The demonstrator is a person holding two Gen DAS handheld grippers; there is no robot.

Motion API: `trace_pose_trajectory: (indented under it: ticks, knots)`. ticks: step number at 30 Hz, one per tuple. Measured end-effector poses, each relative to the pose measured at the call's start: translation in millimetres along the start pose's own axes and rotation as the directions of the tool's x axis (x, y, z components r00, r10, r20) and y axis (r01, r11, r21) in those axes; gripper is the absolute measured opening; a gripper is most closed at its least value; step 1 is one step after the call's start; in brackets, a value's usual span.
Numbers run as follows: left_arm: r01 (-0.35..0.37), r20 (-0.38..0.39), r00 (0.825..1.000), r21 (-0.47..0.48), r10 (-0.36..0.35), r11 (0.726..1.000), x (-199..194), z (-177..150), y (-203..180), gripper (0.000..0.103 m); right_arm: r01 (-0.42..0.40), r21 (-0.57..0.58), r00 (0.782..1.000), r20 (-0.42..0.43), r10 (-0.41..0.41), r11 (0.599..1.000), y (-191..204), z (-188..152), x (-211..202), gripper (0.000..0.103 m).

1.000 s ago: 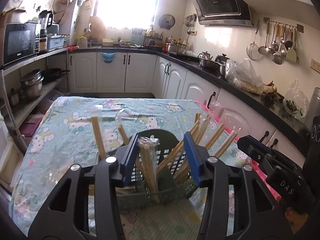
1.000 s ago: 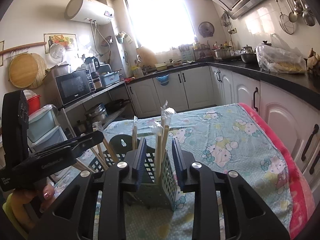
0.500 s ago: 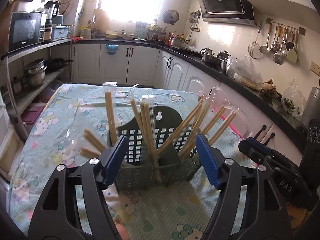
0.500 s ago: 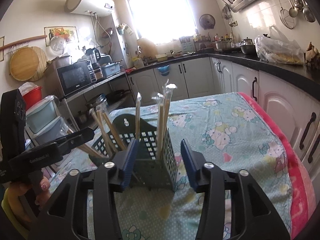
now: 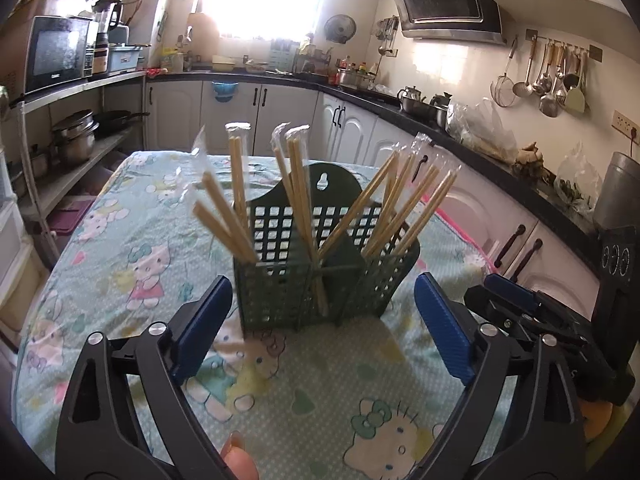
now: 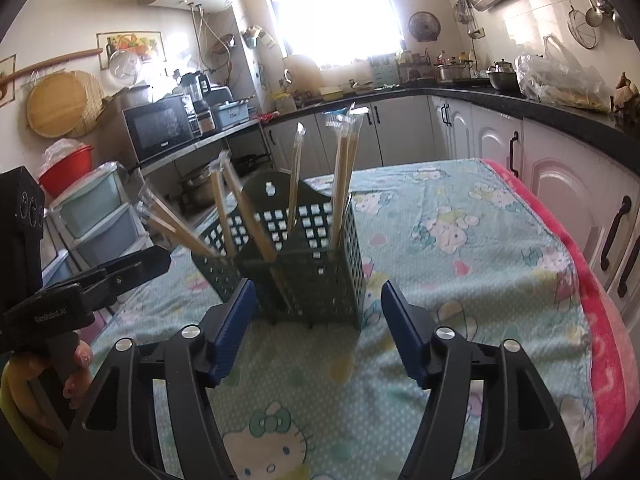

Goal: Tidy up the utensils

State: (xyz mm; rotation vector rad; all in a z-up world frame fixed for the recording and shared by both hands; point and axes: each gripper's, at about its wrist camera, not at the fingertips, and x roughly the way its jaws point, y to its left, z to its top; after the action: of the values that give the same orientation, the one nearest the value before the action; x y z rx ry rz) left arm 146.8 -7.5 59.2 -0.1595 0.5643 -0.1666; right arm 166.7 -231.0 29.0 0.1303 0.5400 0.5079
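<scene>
Chopsticks in clear wrappers stand in a dark green holder in the middle of the tabletop, which has a cat-print cloth on it. Some sticks lean left, some stand near straight in the middle, and a bunch leans right. The left gripper has its blue fingers spread wide and holds nothing. The right gripper also has its fingers spread wide and holds nothing. Both sit just in front of the holder and do not touch it. No loose sticks show on the cloth, so the job looks almost done. To finish well, I think the grippers should move away slowly and low, and stay off the leaning sticks, because a bump could tip the light holder.
</scene>
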Motion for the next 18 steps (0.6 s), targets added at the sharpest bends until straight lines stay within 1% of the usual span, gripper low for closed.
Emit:
trace_pose_trajectory:
  ticks: [5, 14, 18]
  knots:
    - [-0.006, -0.017, 1.0, -0.009, 0.006, 1.0, -3, -13, 4, 0.092, 0.0, -0.016, 0.999, -0.032, -0.001, 1.0, 5, -14, -2, 0.07]
    - [-0.015, -0.053, 0.999, -0.03, 0.014, 0.999, -3, -39, 11, 0.092, 0.003, -0.036, 0.998, -0.067, -0.005, 0.999, 13, -36, -4, 0.079]
    - [-0.022, -0.054, 0.998, -0.037, 0.02, 0.999, -3, -48, 12, 0.092, 0.011, -0.037, 0.997, -0.08, -0.014, 0.999, 13, -44, -2, 0.082]
